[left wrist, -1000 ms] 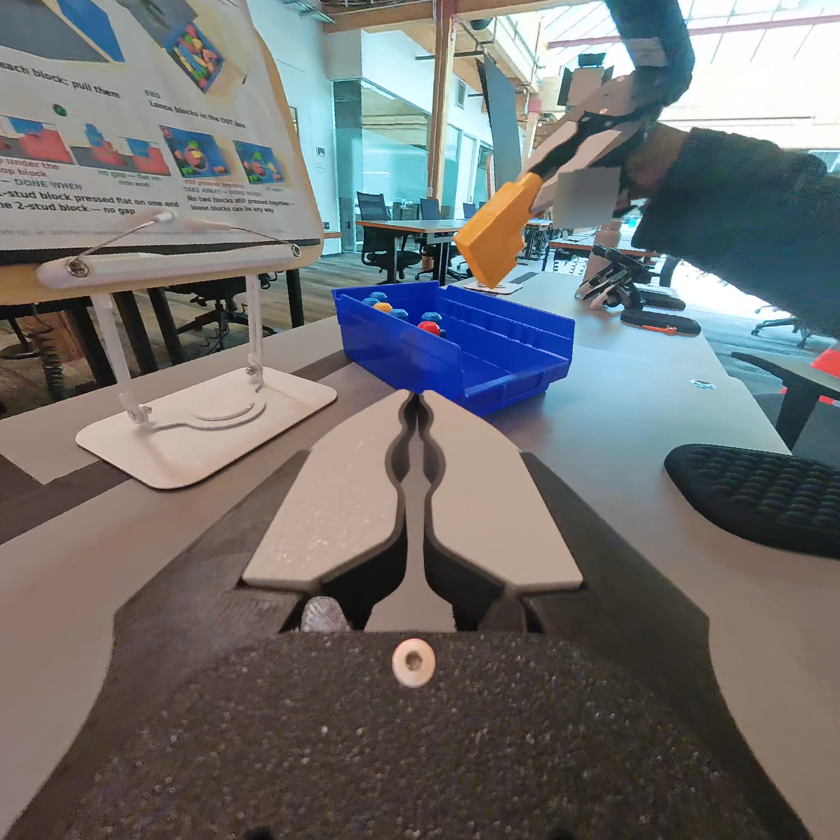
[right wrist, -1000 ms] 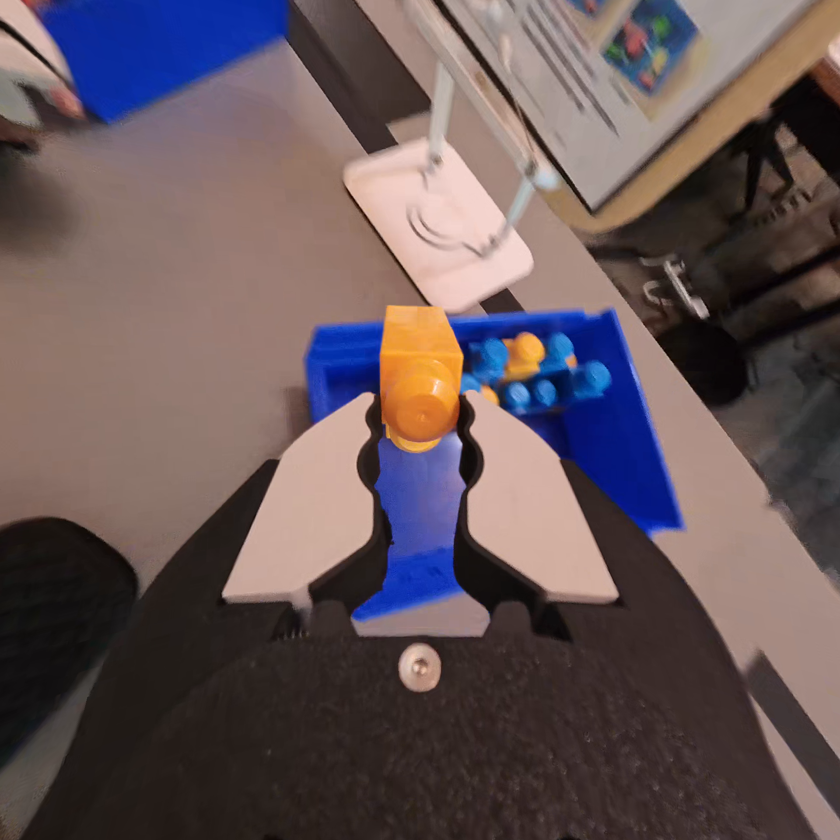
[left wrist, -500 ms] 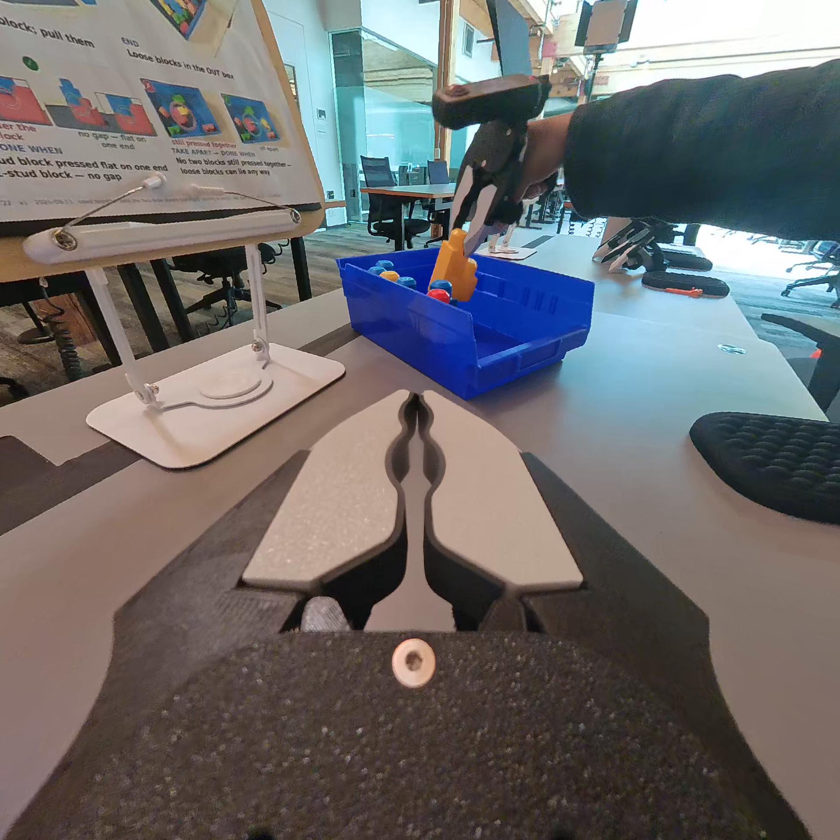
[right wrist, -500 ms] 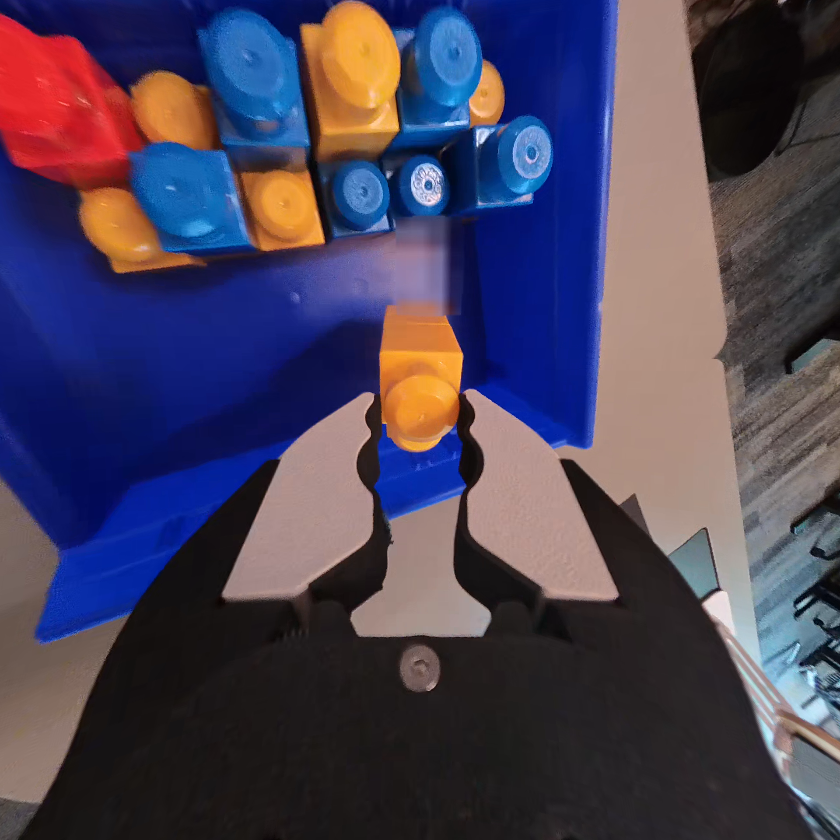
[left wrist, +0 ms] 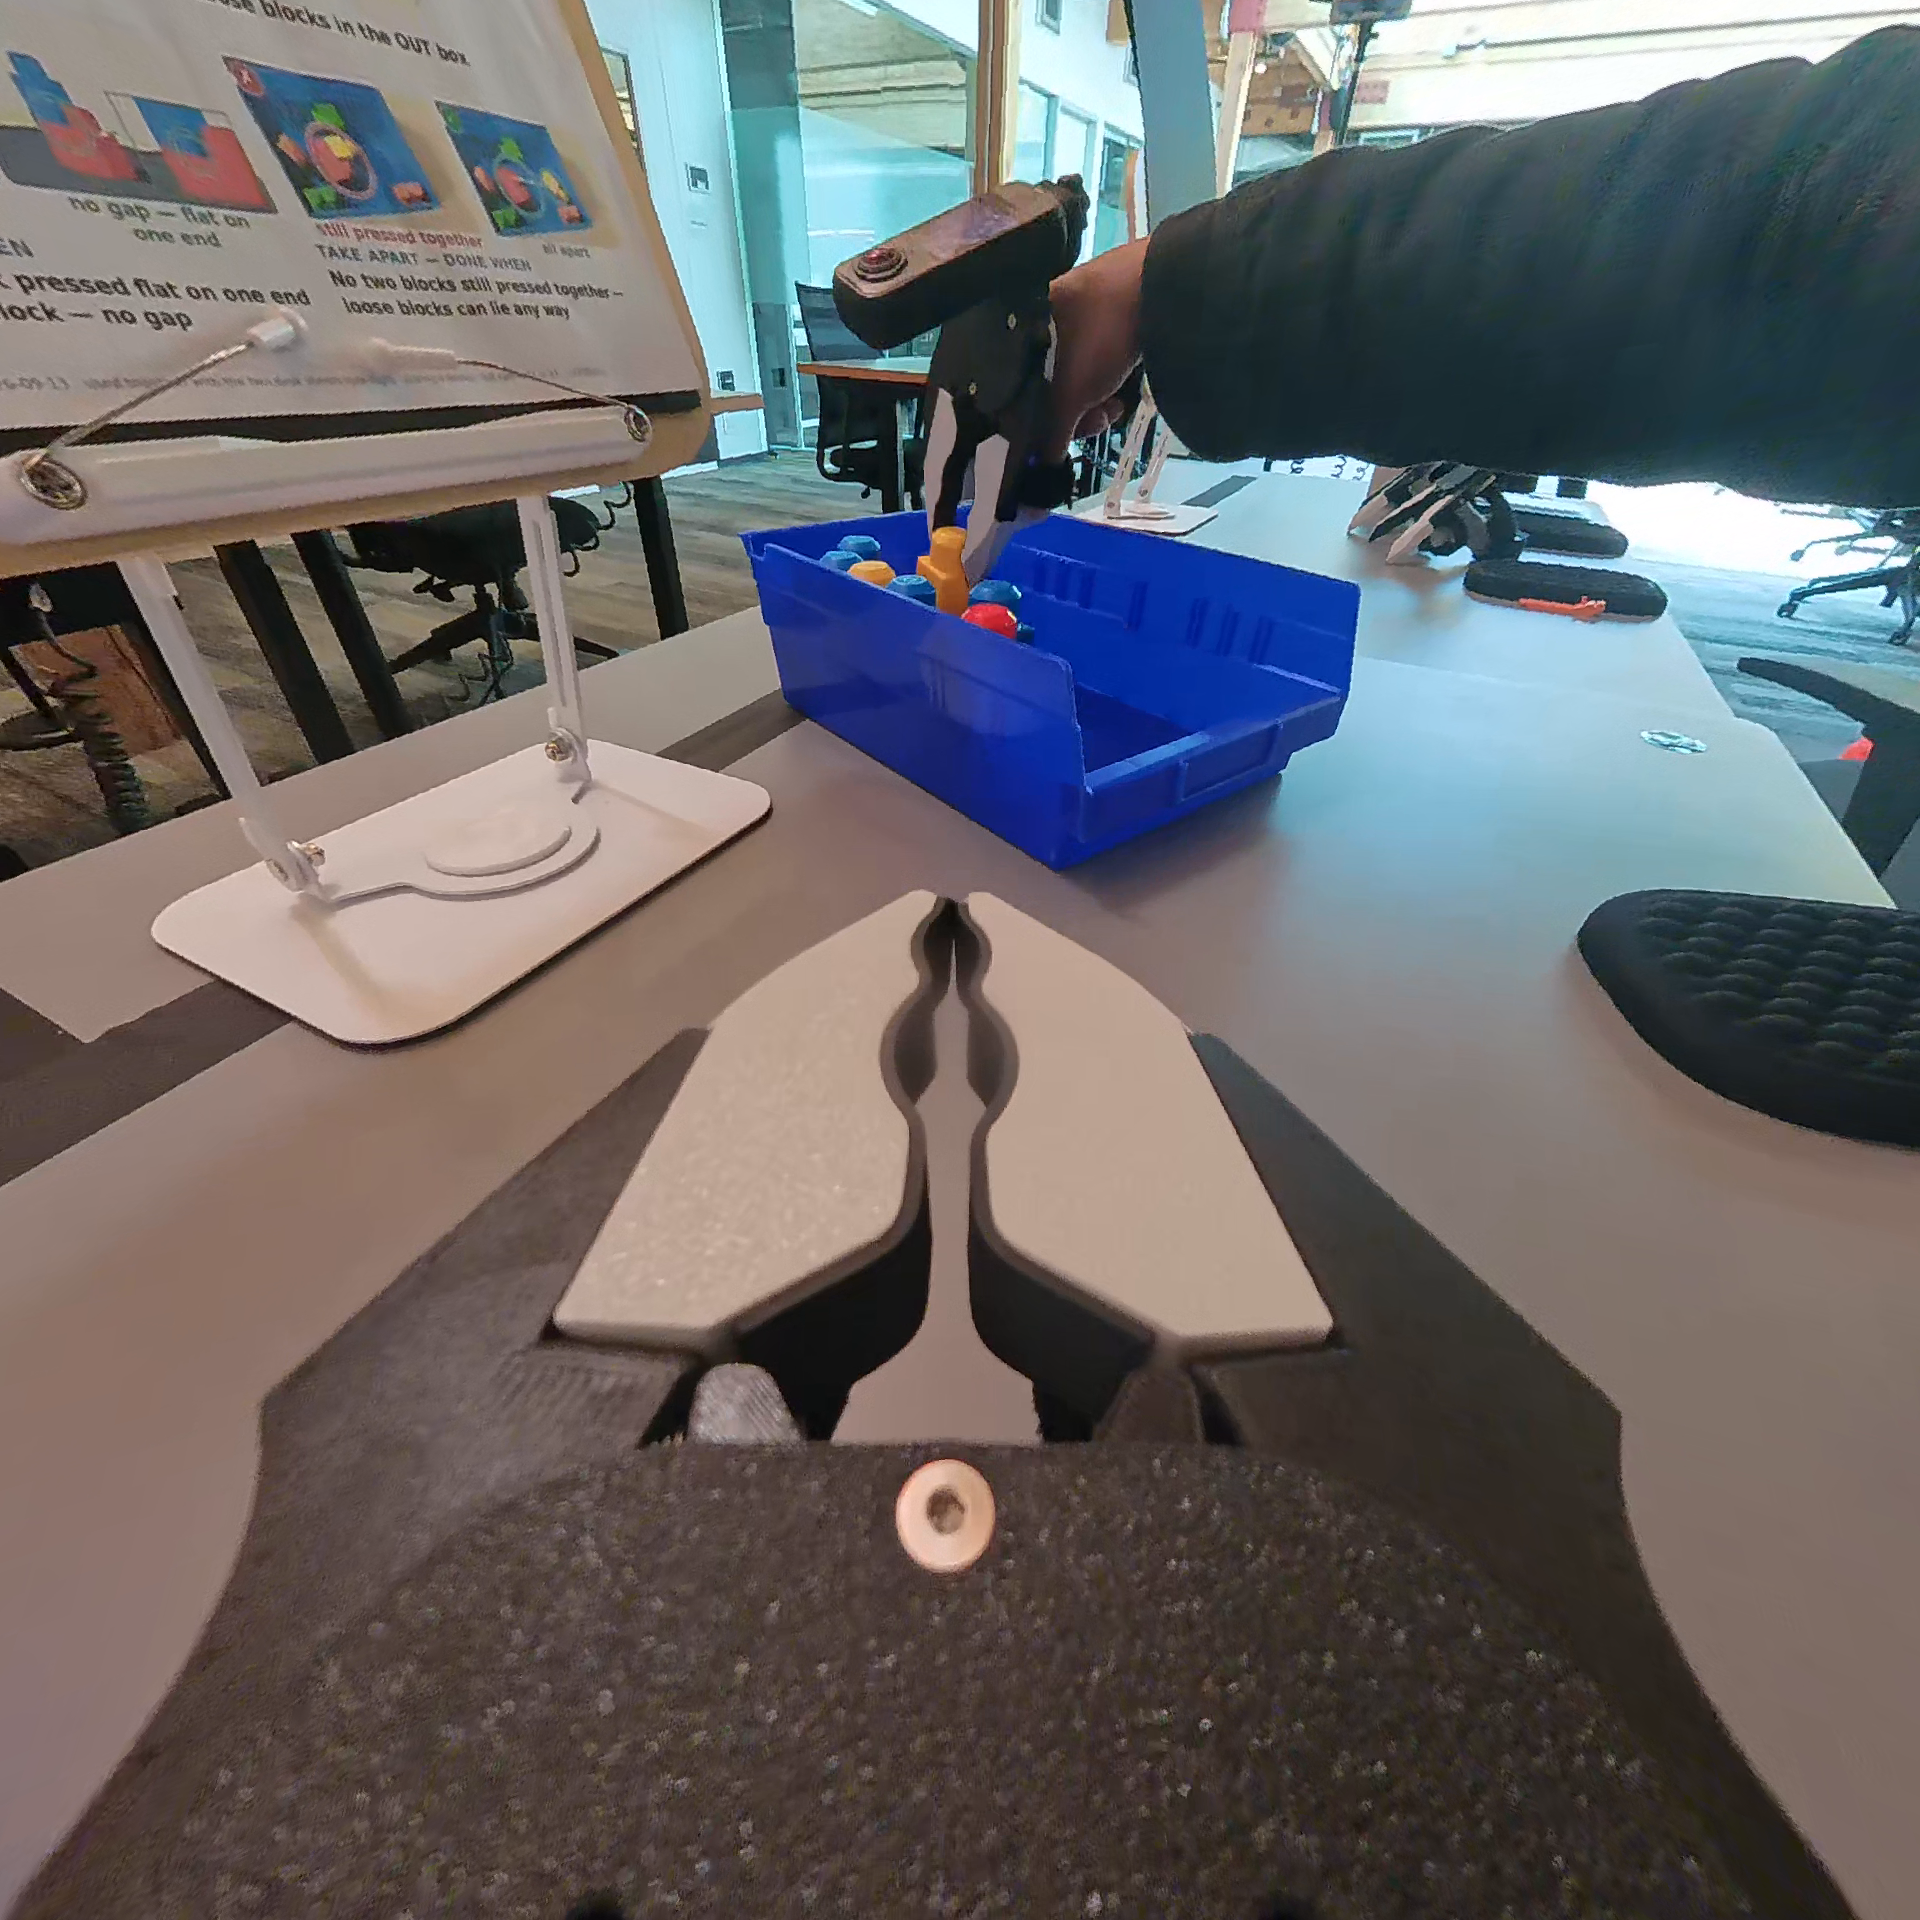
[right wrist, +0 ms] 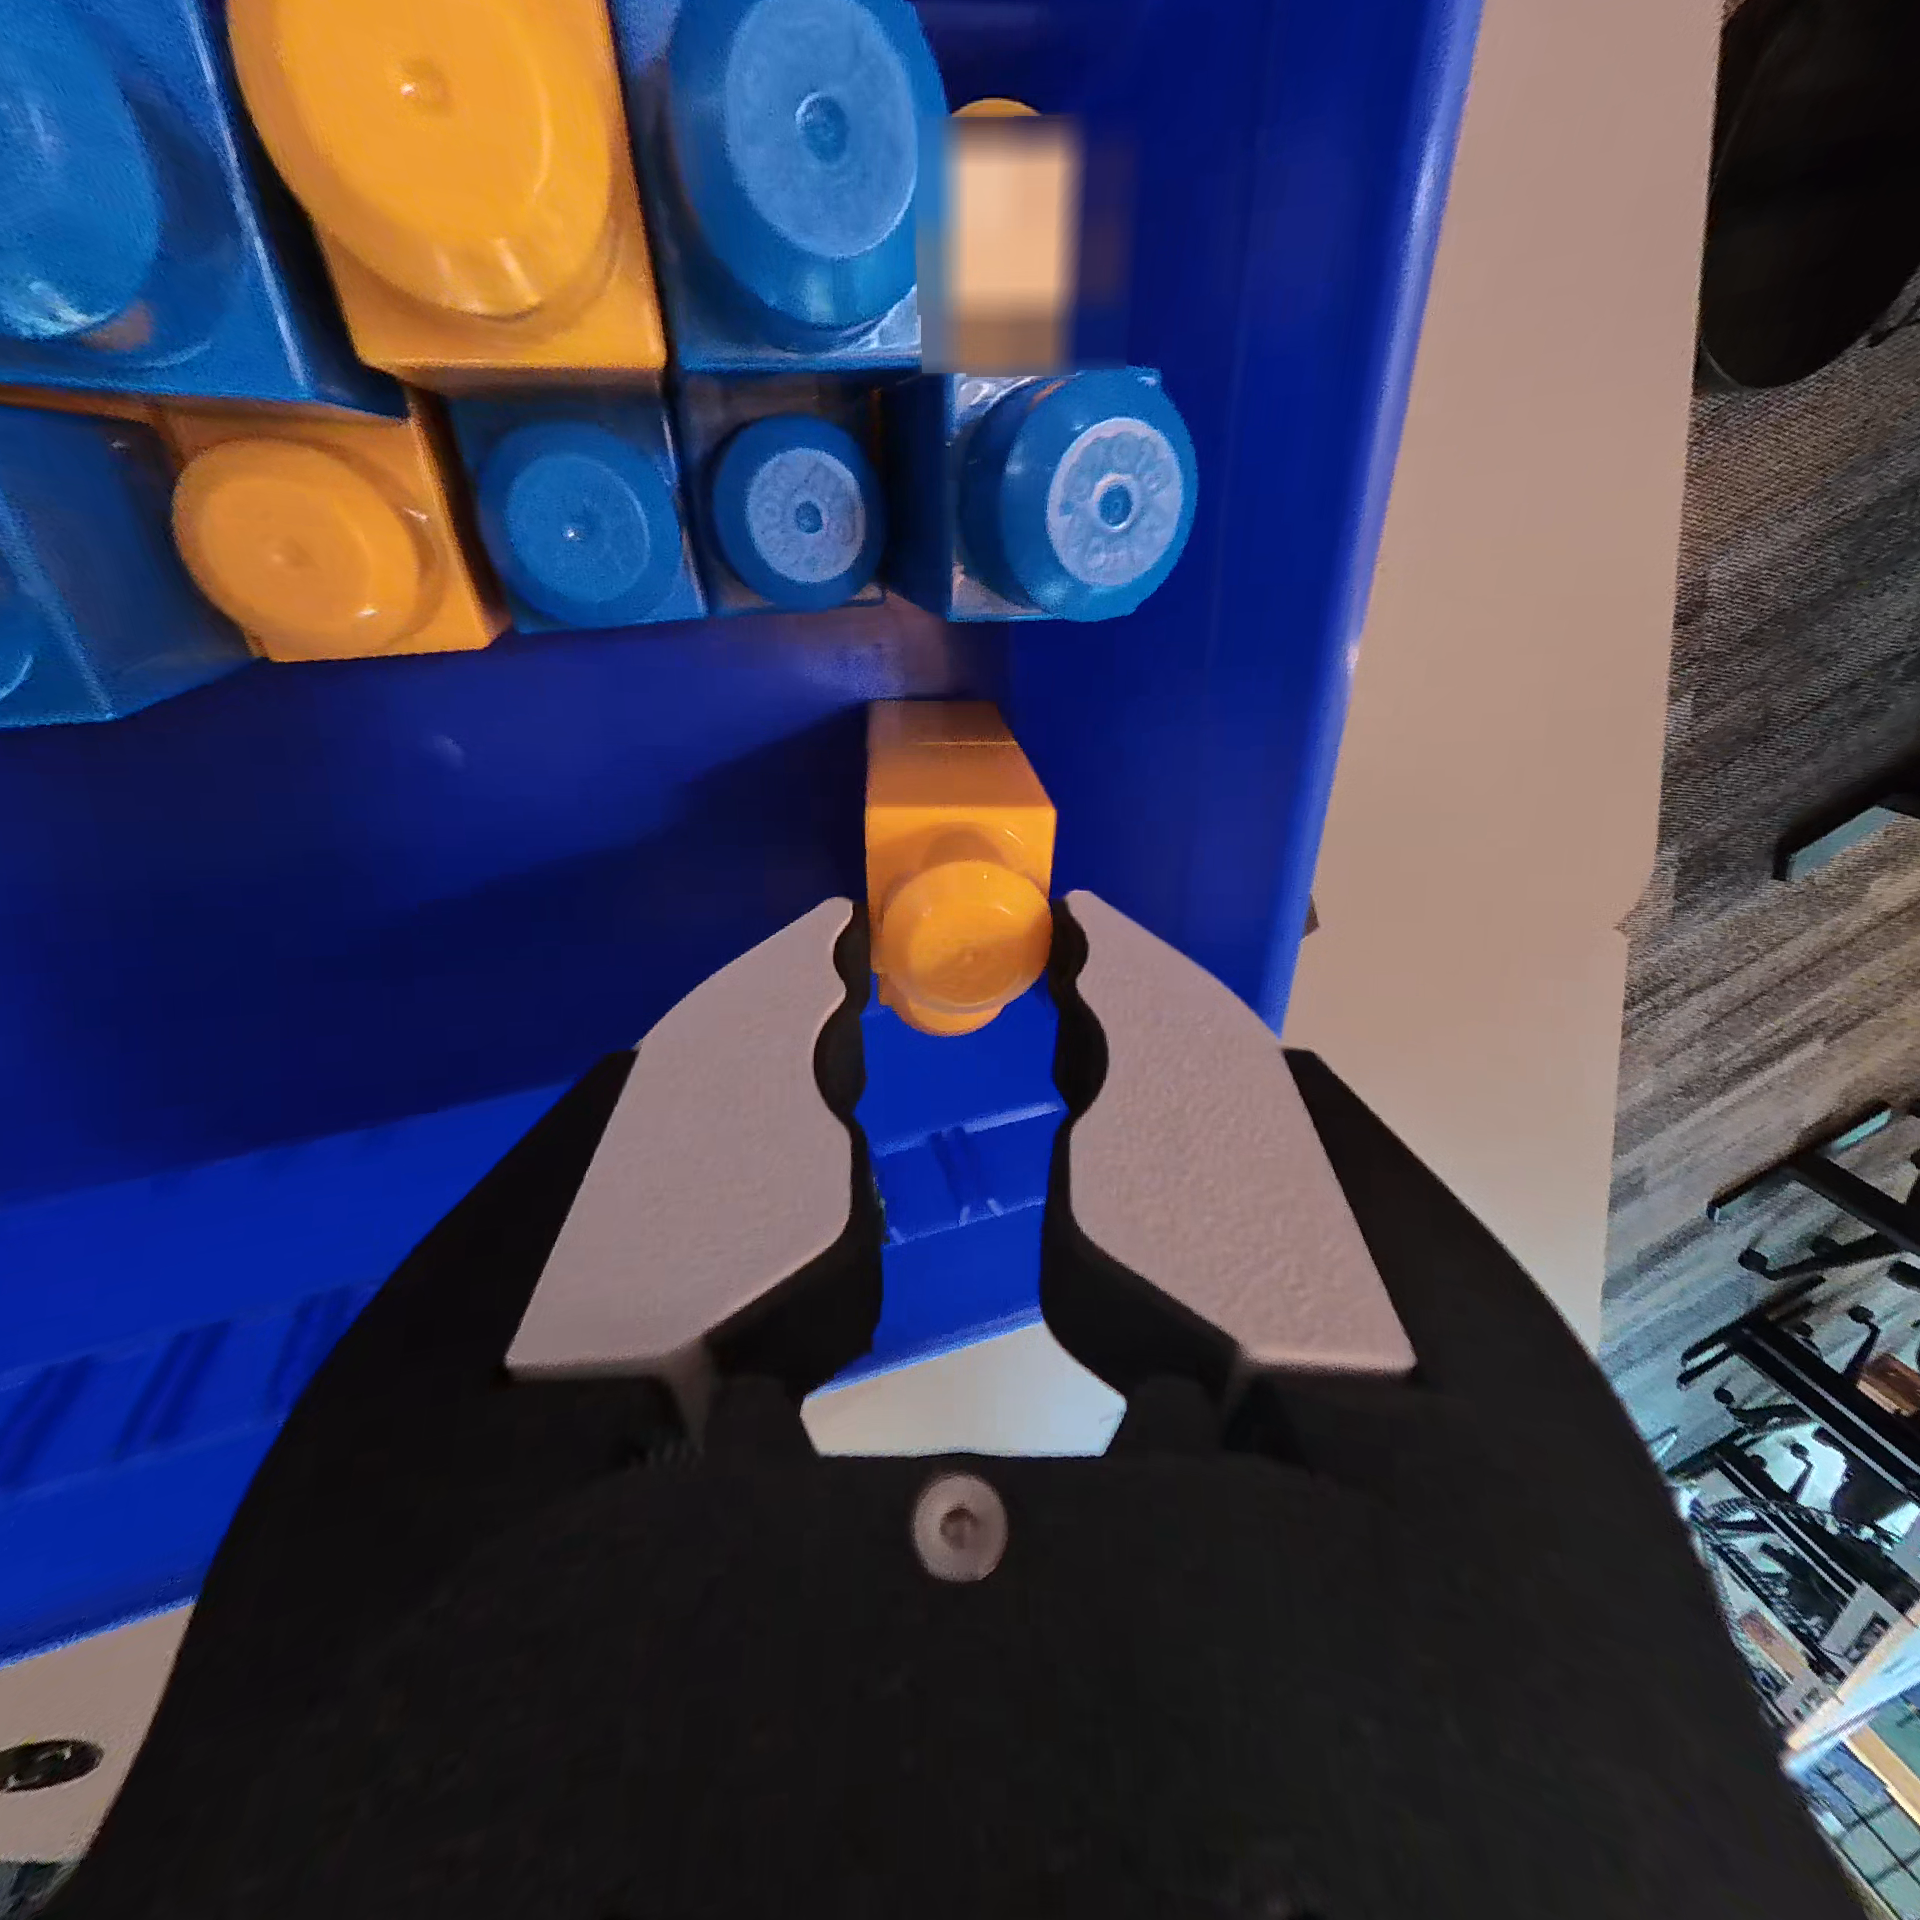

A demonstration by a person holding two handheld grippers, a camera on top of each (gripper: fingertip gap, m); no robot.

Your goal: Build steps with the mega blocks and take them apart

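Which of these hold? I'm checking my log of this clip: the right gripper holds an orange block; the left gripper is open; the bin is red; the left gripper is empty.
1. The right gripper holds an orange block. True.
2. The left gripper is open. False: its jaws are closed together.
3. The bin is red. False: it is blue.
4. The left gripper is empty. True.

Your grey counter (left wrist: pixel 1455 831) runs toward an open office: at 11 o'clock, black chairs (left wrist: pixel 478 582) stand on a wood floor (left wrist: pixel 727 488) beyond glass partitions (left wrist: pixel 883 177). Daylight floods in at 1 o'clock. Grey carpet (right wrist: pixel 1766 727) lies beside the counter at 3 o'clock.
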